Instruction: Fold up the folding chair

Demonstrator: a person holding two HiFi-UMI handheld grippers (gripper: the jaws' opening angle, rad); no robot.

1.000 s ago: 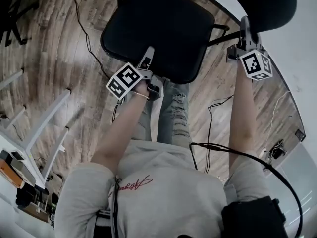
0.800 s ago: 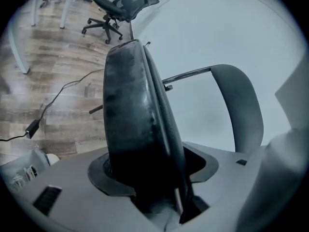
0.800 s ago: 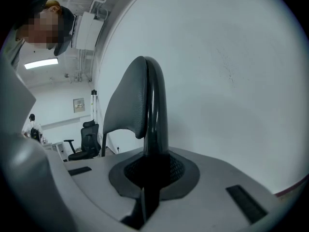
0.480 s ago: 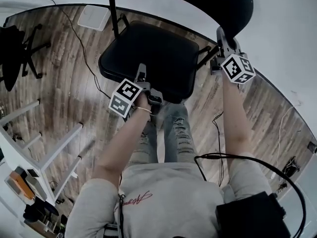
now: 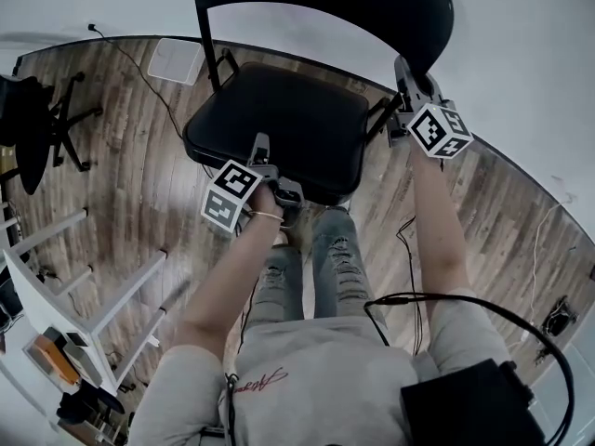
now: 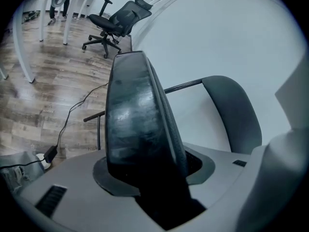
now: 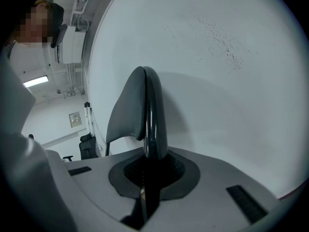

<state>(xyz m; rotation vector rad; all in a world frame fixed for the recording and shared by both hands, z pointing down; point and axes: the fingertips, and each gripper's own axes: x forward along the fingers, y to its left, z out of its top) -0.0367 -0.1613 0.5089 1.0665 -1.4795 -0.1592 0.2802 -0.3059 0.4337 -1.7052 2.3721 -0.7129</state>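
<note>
The folding chair (image 5: 279,82) stands open on the wooden floor (image 5: 121,184) in the upper middle of the head view, close to a pale wall (image 5: 521,54). Its black seat (image 5: 288,119) lies roughly flat, and the backrest (image 5: 325,3) rises at the top of the frame.

The left gripper (image 5: 261,147) sits at the seat's near edge. Its jaws have just been closing, and its own view shows the padded rim filling the gap between them, so it looks clamped on the seat. The right gripper (image 5: 406,71), at the chair's upper right side, has its jaws drawn nearly together on the thin black frame tube (image 7: 150,120) that runs up to the backrest.

Folding has not visibly begun. This looks like the stage of taking hold, with one grip on the seat and one on the frame. The next move probably calls for raising the seat's front edge toward the backrest while the right gripper steadies the frame. The grip on the slim, glossy tube could slip or twist.

The legs and hinges lie under the seat and cannot be seen. The backrest's upper edge is cut off at the top of the head view. The seat hides exactly how the left pads bear on the rim.

An office chair (image 5: 37,128) stands at the far left, a cable (image 5: 149,72) trails across the boards, and a white table (image 5: 56,295) occupies the lower left.
</note>
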